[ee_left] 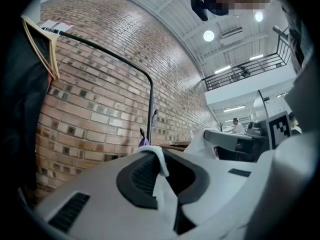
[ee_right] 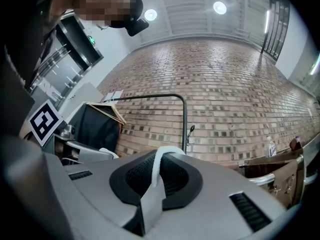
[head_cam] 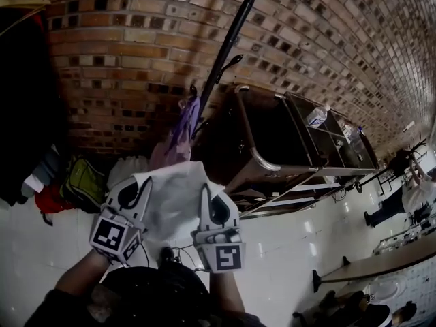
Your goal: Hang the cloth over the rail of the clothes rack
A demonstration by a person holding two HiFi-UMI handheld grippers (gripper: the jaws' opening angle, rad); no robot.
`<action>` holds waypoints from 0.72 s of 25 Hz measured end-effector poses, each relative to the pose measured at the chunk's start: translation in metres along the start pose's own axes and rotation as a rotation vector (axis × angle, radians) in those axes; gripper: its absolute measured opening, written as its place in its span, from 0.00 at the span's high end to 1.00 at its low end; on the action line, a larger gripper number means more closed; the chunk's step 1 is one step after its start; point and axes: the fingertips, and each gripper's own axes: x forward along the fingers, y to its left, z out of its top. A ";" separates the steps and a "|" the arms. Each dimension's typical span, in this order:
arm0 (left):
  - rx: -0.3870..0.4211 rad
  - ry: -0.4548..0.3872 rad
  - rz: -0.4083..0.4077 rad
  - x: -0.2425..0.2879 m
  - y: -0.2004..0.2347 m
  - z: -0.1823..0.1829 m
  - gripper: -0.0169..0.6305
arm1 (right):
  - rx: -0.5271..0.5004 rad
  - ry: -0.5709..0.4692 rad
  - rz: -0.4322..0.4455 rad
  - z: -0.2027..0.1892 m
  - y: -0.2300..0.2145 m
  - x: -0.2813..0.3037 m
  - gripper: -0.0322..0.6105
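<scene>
A white cloth (head_cam: 172, 203) is stretched between my two grippers in the head view, held up in front of the brick wall. My left gripper (head_cam: 139, 186) is shut on the cloth's left edge, and a fold of cloth (ee_left: 161, 170) pokes out between its jaws. My right gripper (head_cam: 206, 191) is shut on the right edge, with a white strip of the cloth (ee_right: 156, 175) pinched between its jaws. The black rail of the clothes rack (head_cam: 235, 27) rises ahead and above the cloth. It also shows as the rack's rail (ee_left: 115, 58) and as a bent black rail (ee_right: 165, 97) against the wall.
Dark garments hang on a wooden hanger (ee_left: 42, 44) at the rack's left end. A purple item (head_cam: 184, 125) hangs at the rack's post. A dark metal cart (head_cam: 293, 138) stands to the right. Bags (head_cam: 82, 182) lie on the floor at left. People stand far right (head_cam: 415, 189).
</scene>
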 end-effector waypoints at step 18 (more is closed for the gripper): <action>0.080 -0.098 -0.075 0.188 -0.080 0.051 0.91 | 0.006 -0.086 0.128 0.010 -0.150 0.068 0.90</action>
